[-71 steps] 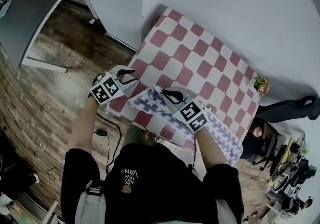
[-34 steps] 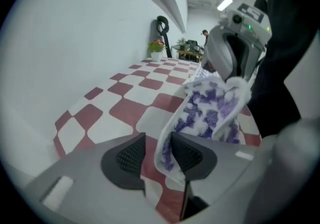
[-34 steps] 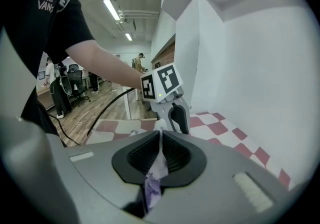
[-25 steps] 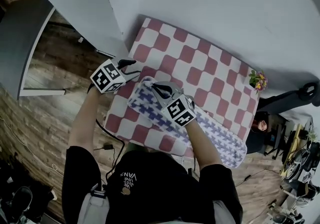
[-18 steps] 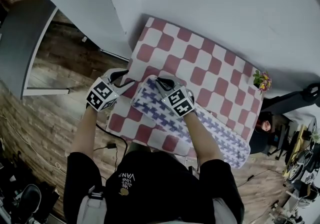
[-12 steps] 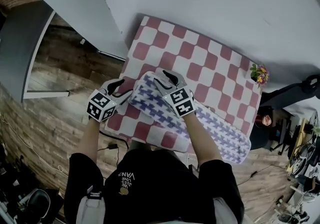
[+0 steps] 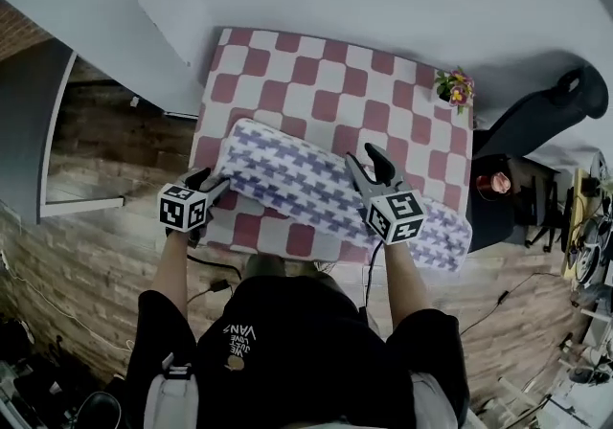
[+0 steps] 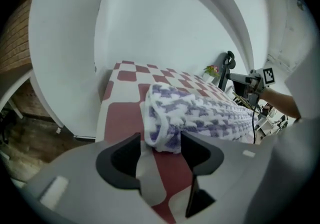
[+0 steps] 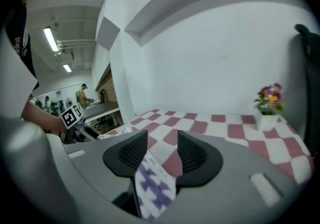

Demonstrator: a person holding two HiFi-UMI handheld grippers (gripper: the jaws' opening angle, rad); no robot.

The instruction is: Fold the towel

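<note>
Head view: left gripper (image 7: 213, 185) beside towel (image 7: 306, 183)

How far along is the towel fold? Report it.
Done: the towel lies folded into a long strip on the table. In hand: nothing; the fingers of the left gripper, at the strip's left end, and the right gripper, over its right half, have just been opening. Left: probably an end-to-end fold.
</note>
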